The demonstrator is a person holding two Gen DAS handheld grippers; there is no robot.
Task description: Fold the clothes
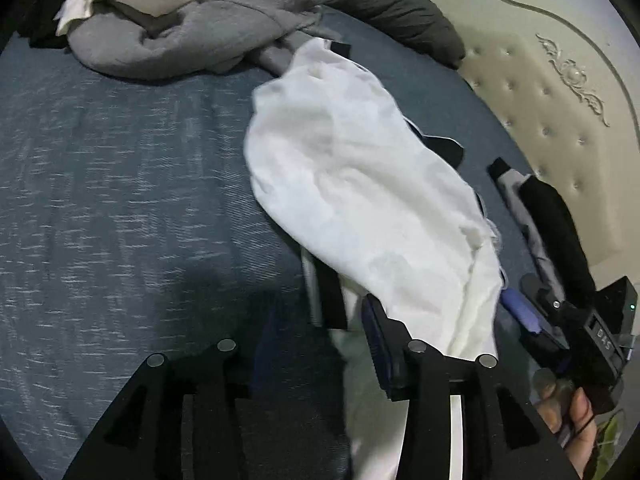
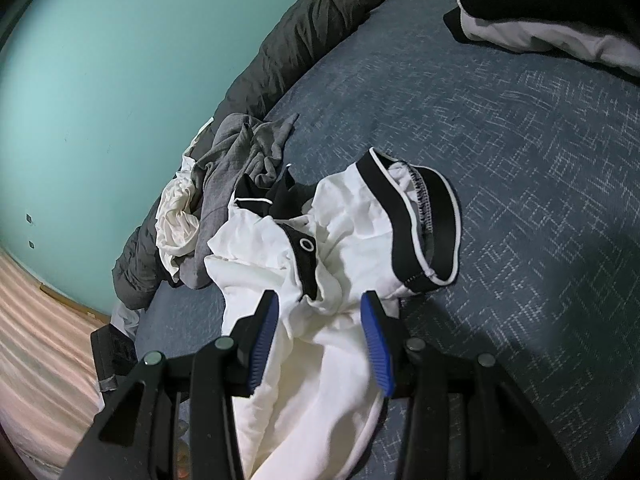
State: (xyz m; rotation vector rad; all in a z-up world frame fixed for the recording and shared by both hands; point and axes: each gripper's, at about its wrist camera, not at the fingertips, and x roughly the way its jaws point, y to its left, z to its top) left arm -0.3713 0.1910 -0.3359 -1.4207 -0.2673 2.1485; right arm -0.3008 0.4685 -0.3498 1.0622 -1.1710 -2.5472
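A white garment with black trim [image 2: 352, 224] lies bunched on the blue bed cover [image 2: 520, 160]. My right gripper [image 2: 318, 320] is open, its blue pads on either side of the white cloth, which runs between the fingers. In the left wrist view the same white garment [image 1: 360, 184] hangs stretched and drapes over my left gripper [image 1: 344, 320]. Cloth covers its fingers, so I cannot tell how the jaws stand. The right gripper [image 1: 576, 316] shows at the right of that view, held by a hand.
A pile of grey and cream clothes [image 1: 180, 28] lies at the far side of the bed. A dark pillow [image 1: 392, 4] sits by the tufted headboard [image 1: 560, 92]. A black and grey garment [image 2: 560, 20] lies apart. The teal wall [image 2: 120, 100] is to the left.
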